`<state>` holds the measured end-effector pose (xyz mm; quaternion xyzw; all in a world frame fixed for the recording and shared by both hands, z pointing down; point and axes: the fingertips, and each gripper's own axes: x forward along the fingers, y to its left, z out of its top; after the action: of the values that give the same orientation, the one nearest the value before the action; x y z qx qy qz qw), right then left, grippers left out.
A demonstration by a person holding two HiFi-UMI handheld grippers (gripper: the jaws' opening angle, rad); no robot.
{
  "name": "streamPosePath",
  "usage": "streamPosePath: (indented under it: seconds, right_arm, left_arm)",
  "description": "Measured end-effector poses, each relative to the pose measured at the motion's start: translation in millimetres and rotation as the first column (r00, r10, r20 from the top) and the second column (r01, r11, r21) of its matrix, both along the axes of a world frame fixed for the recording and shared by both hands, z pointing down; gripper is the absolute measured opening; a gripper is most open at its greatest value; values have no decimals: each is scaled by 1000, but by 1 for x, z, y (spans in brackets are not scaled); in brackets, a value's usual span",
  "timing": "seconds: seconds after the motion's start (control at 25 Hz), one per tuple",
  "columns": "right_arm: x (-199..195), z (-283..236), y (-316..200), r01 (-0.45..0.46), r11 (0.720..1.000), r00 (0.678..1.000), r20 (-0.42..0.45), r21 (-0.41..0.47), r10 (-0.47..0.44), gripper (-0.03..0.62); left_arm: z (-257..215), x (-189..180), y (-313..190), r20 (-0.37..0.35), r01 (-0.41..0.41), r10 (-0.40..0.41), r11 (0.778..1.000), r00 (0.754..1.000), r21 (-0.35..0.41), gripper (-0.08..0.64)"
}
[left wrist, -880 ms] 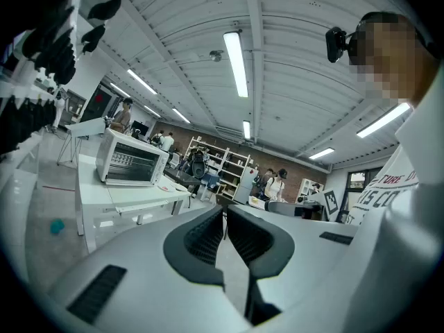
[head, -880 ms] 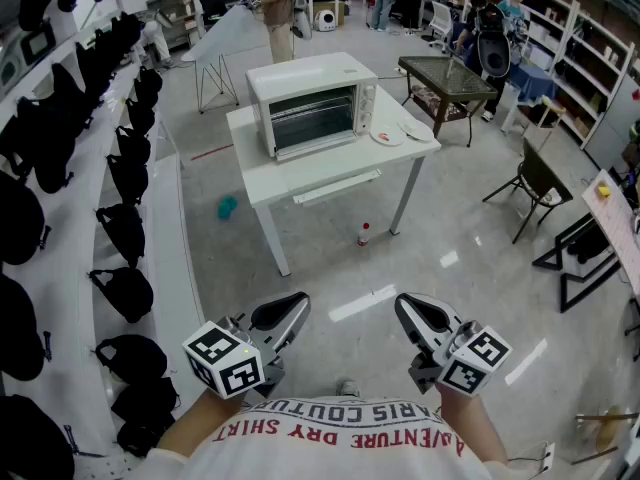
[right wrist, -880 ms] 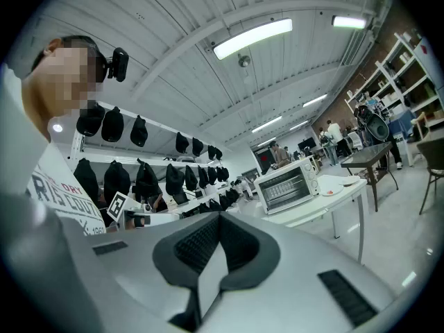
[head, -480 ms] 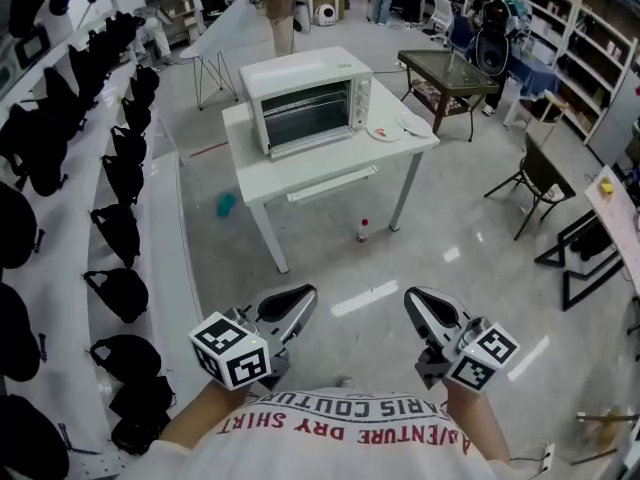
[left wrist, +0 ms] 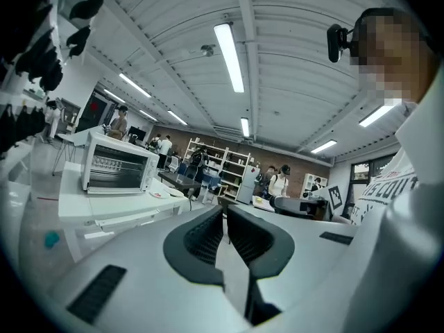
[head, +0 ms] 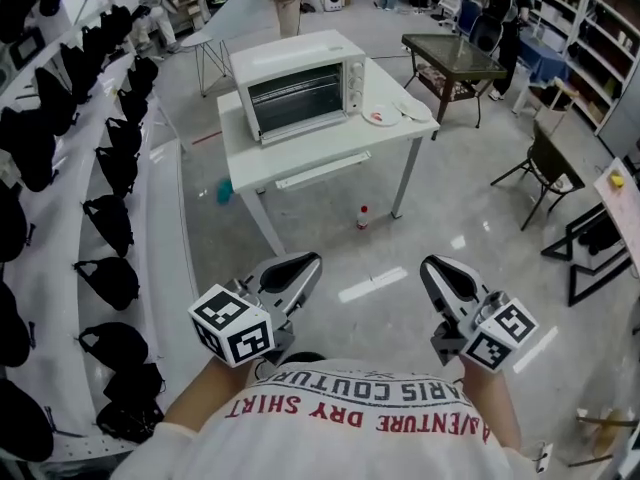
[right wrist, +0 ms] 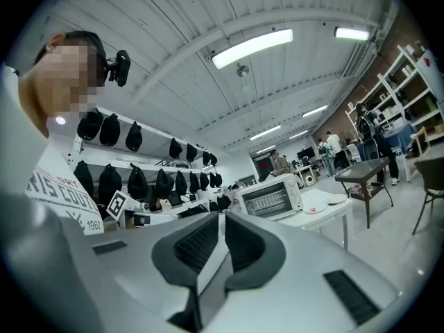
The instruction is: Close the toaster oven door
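Note:
The white toaster oven point(head: 297, 85) stands on a white table point(head: 330, 153) across the floor, and its glass door looks closed flat against the front. It also shows small in the left gripper view as the oven point(left wrist: 114, 168) and in the right gripper view as the oven point(right wrist: 270, 196). My left gripper point(head: 300, 265) and right gripper point(head: 443, 268) are held low near my body, far from the table. Both are shut with nothing between the pads, as the left gripper point(left wrist: 225, 214) and right gripper point(right wrist: 222, 220) show close up.
White plates point(head: 383, 116) lie on the table right of the oven. A small bottle point(head: 362, 217) and a teal object point(head: 224, 192) sit on the floor by the table legs. Shelves of black bags point(head: 110, 218) line the left. A glass table point(head: 452, 58) and chair point(head: 545, 168) stand right.
The table and oven have slid up and left in the head view, and the view has tilted. Both grippers stay shut and have drifted slightly apart.

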<state>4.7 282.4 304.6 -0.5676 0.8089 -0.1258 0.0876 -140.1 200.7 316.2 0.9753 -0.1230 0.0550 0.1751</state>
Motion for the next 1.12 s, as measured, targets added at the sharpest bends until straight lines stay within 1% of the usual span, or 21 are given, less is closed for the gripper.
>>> streamPosePath:
  seconds: [0.08,0.2,0.32,0.44,0.6,0.76,0.96,1.04,1.12]
  right_arm:
    - [6,8,-2,21,1000,1000,18,-11,-20,26]
    - [16,22,-5,25,999,997,70,-23,-23,26]
    - [28,34,-16,24,999,995,93,-37,-20,26]
    - [40,41,-37,36,999,994,106,-31,-32,26]
    - [63,57,-80,45,997,996,76,-59,-40,26]
    - [97,74,-125,59,993,994,96,-105,-49,28]
    - [145,95,-193,68,988,992,115,-137,-52,28]
    - [157,102,-219,86,985,993,98,-150,-72,29]
    - [162,110,-245,120,979,992,65,-167,-110,44]
  left_arm:
    - [6,4,-2,4,12,-12,1000,1000,-10,40]
    - [16,11,-8,21,20,-20,999,1000,-32,40]
    - [27,19,-20,46,31,-29,999,999,-44,40]
    - [38,28,-43,65,46,-42,997,997,-56,40]
    - [53,53,-88,70,57,-53,996,996,-66,41]
    - [78,85,-132,86,82,-73,990,994,-115,41]
    - [100,124,-193,113,123,-109,984,988,-131,41]
    - [107,133,-213,121,143,-126,980,985,-141,41]
    - [113,139,-235,128,167,-149,975,981,-146,43]
